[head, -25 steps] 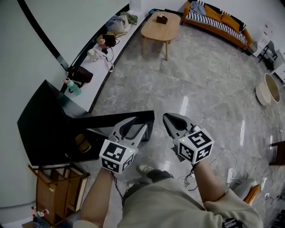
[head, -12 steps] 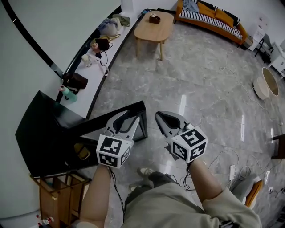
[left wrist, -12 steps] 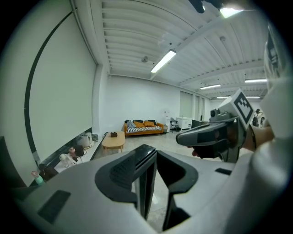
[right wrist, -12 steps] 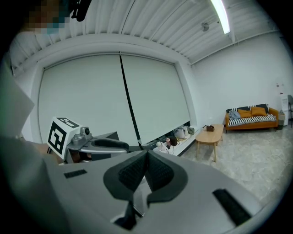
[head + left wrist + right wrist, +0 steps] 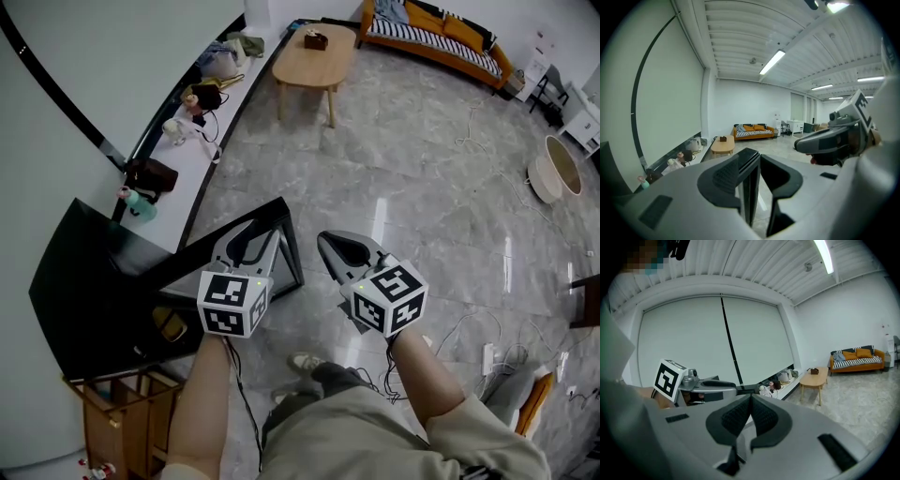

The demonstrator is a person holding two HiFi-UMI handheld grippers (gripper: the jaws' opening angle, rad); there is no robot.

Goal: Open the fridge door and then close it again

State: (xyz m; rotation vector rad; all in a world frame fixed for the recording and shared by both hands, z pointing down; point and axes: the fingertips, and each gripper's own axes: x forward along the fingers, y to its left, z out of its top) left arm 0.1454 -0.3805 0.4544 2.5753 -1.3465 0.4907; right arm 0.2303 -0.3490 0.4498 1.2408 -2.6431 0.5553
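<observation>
While the fridge door stands open, marbled floor gleams beyond.

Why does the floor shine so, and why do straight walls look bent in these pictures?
Head view: white glare streaks lie on the polished floor, and the wall curves, likely from a wide lens. Left gripper view: the ceiling lamp is blown out white, and the corners go black. Right gripper view: black corners too, and the ribs of the ceiling bow.
</observation>
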